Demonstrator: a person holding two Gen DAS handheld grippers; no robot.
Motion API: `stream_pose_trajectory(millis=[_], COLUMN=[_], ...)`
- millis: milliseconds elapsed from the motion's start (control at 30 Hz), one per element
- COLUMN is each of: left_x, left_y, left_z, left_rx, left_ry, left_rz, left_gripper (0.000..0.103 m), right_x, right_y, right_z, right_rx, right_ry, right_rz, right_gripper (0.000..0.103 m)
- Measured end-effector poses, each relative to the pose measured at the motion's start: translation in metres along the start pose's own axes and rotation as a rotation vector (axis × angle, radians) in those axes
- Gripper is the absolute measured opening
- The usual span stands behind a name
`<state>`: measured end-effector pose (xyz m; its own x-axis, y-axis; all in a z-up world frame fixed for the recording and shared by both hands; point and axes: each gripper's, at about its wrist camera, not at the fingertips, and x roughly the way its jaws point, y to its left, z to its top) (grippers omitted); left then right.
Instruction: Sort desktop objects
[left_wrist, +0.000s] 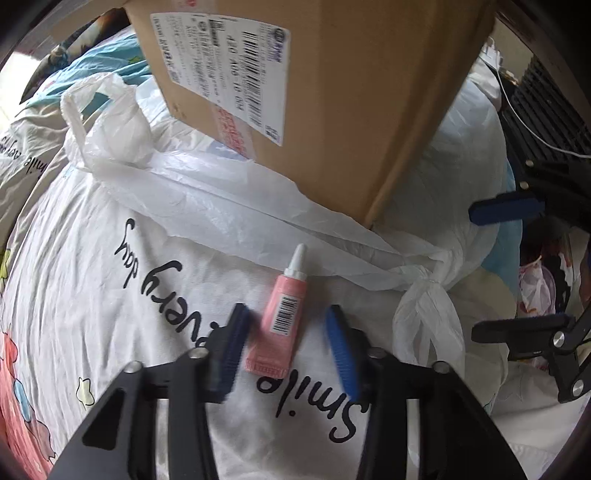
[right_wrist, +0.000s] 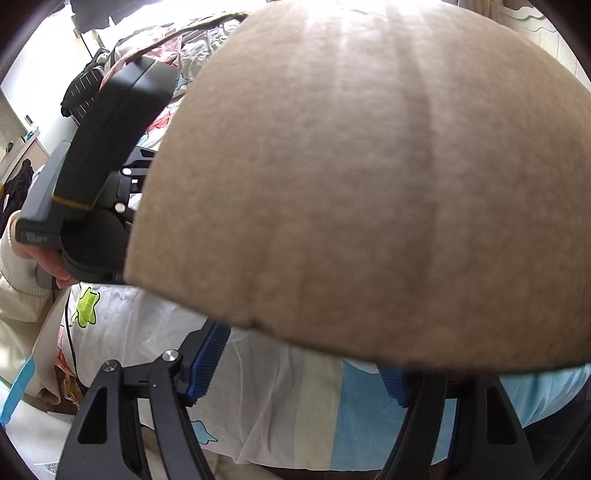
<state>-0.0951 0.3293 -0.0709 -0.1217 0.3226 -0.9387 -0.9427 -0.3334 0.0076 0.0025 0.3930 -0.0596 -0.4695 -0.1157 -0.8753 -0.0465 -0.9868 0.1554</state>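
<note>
Cardboard box over bedding, pink tube between our left fingers.

The cardboard box (left_wrist: 332, 92) rests on white plastic bags (left_wrist: 207, 184) atop the printed sheet (left_wrist: 92, 295). Our right gripper (right_wrist: 303, 363) is spread wide beside the box wall, holding nothing. Our left gripper (left_wrist: 284, 347) straddles the pink tube (left_wrist: 282, 314), both pads apart from it, 1 white cap pointing away.
</note>
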Motion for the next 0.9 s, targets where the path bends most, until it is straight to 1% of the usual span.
stream_pose_trajectory(millis=[33, 133, 267, 467, 533, 733, 800, 900], left_x=[-0.001, -0.004, -0.009, -0.021, -0.025, -0.026, -0.025, -0.024], left_y=[0.001, 0.003, 0.002, -0.001, -0.002, -0.003, -0.003, -0.001], left_z=[-0.001, -0.004, -0.011, -0.021, -0.025, -0.035, -0.035, -0.034], left_rx=[-0.009, -0.027, -0.046, -0.056, -0.059, -0.071, -0.07, -0.07], left_ry=[0.001, 0.008, 0.025, 0.011, 0.007, 0.019, 0.018, 0.009], left_rz=[-0.003, -0.006, -0.011, -0.047, -0.063, -0.063, -0.062, -0.064], left_gripper=[0.028, 0.02, 0.02, 0.02, 0.02, 0.02, 0.02, 0.02], right_x=[0.0, 0.001, 0.003, 0.004, 0.003, -0.001, -0.001, -0.001], right_y=[0.0, 0.002, 0.005, 0.012, 0.022, 0.052, 0.059, 0.067], right_z=[-0.001, -0.003, -0.005, -0.009, -0.01, -0.014, -0.014, -0.013], right_rx=[0.002, 0.003, 0.006, 0.003, -0.027, -0.117, -0.132, -0.147], right_ry=[0.0, 0.005, 0.008, 0.013, 0.016, 0.027, 0.042, 0.06], right_rz=[0.001, 0.001, -0.007, -0.016, -0.004, 0.031, 0.064, 0.079], right_gripper=[0.07, 0.07, 0.07, 0.07, 0.07, 0.071, 0.071, 0.071])
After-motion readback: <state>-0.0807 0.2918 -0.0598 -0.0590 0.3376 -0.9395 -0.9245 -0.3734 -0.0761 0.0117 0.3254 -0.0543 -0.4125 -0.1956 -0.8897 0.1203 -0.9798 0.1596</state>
